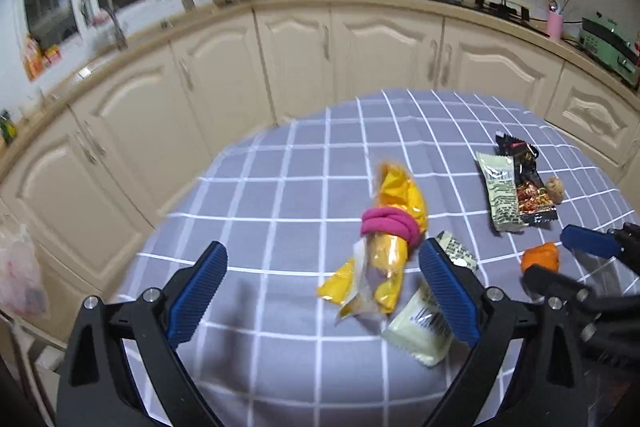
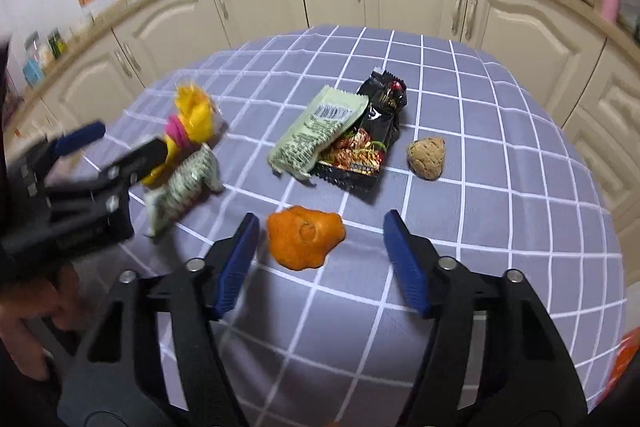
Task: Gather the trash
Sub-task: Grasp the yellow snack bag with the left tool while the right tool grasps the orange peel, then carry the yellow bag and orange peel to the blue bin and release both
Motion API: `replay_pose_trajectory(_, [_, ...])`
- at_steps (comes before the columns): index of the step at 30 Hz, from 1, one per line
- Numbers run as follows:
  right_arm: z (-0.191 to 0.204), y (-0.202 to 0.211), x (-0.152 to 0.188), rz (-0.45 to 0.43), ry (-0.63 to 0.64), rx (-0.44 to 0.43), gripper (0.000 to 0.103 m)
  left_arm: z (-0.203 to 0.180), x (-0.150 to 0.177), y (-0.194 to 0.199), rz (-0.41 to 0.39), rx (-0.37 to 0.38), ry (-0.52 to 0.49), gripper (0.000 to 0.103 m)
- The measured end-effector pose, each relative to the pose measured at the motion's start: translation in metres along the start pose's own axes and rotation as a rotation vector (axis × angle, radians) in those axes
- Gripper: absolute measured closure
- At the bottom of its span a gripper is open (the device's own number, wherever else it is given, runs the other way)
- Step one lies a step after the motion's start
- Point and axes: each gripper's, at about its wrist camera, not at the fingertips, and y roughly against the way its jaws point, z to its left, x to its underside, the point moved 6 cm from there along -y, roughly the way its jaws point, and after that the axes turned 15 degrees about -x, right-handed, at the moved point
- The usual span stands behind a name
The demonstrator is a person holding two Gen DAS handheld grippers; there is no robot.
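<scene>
Trash lies on the checked tablecloth (image 1: 280,195). A yellow wrapper (image 1: 396,203) with a pink band (image 1: 390,225) lies just ahead of my open, empty left gripper (image 1: 324,283), and a pale green packet (image 1: 424,331) lies by its right finger. My right gripper (image 2: 318,259) is open and empty, with an orange peel (image 2: 304,237) between its fingertips on the cloth. Further off lie a green packet (image 2: 316,131), a black snack bag (image 2: 372,131) and a brown lump (image 2: 427,159). The left gripper shows in the right wrist view (image 2: 108,147).
Cream kitchen cabinets (image 1: 360,55) and a worktop curve around behind the table. A thin plastic bag (image 1: 18,275) hangs at the far left. The right gripper (image 1: 560,259) shows at the right in the left wrist view. The table edge (image 2: 624,267) drops off on the right.
</scene>
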Motion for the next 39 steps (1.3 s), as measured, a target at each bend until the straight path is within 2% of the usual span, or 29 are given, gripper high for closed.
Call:
replay_pose_trajectory(2, [0.001, 0.0, 0.001, -0.005, 0.013, 0.003, 0.047, 0.0, -0.001, -0.008, 0.024, 0.022, 0.002, 0.009])
replay_pose_trajectory(3, [0.0, 0.001, 0.002, -0.014, 0.011, 0.003, 0.052, -0.003, -0.001, -0.011, 0.037, 0.037, -0.002, 0.017])
replay_pose_trajectory(4, [-0.002, 0.003, 0.002, -0.023, 0.003, 0.002, 0.064, -0.005, 0.0, -0.014, 0.054, 0.056, -0.012, 0.024])
replay_pose_trajectory(5, [-0.003, 0.003, 0.001, -0.027, -0.002, -0.007, 0.064, -0.008, 0.002, -0.018, 0.076, 0.069, -0.025, 0.038])
replay_pose_trajectory(7, [-0.003, 0.004, 0.002, -0.035, 0.001, -0.007, 0.064, -0.009, 0.001, -0.02, 0.077, 0.081, -0.024, 0.047])
replay_pose_trajectory(8, [-0.002, 0.004, 0.002, -0.037, 0.007, -0.001, 0.064, -0.009, 0.002, -0.019, 0.073, 0.089, -0.022, 0.057])
replay_pose_trajectory(9, [-0.001, 0.004, 0.001, -0.04, 0.011, -0.001, 0.064, -0.009, 0.002, -0.019, 0.069, 0.094, -0.02, 0.071])
replay_pose_trajectory(10, [-0.002, 0.006, 0.001, -0.051, 0.006, -0.011, 0.065, -0.008, 0.002, -0.018, 0.065, 0.102, -0.014, 0.078])
replay_pose_trajectory(11, [-0.003, 0.008, 0.0, -0.065, -0.007, -0.029, 0.065, -0.007, 0.002, -0.018, 0.063, 0.113, -0.003, 0.08])
replay_pose_trajectory(16, [-0.014, 0.018, -0.002, -0.128, -0.078, -0.077, 0.065, 0.006, -0.001, -0.012, 0.024, 0.132, 0.067, 0.084])
replay_pose_trajectory(23, [-0.017, 0.031, -0.009, -0.185, -0.109, -0.154, 0.065, 0.014, 0.0, 0.012, -0.043, 0.149, 0.128, 0.085])
replay_pose_trajectory(31, [0.008, 0.089, 0.004, -0.258, -0.067, -0.173, 0.064, 0.014, 0.022, 0.09, -0.138, 0.183, 0.162, 0.085])
replay_pose_trajectory(39, [0.012, 0.159, 0.024, -0.344, -0.042, -0.157, 0.064, -0.002, 0.045, 0.166, -0.204, 0.223, 0.176, 0.085])
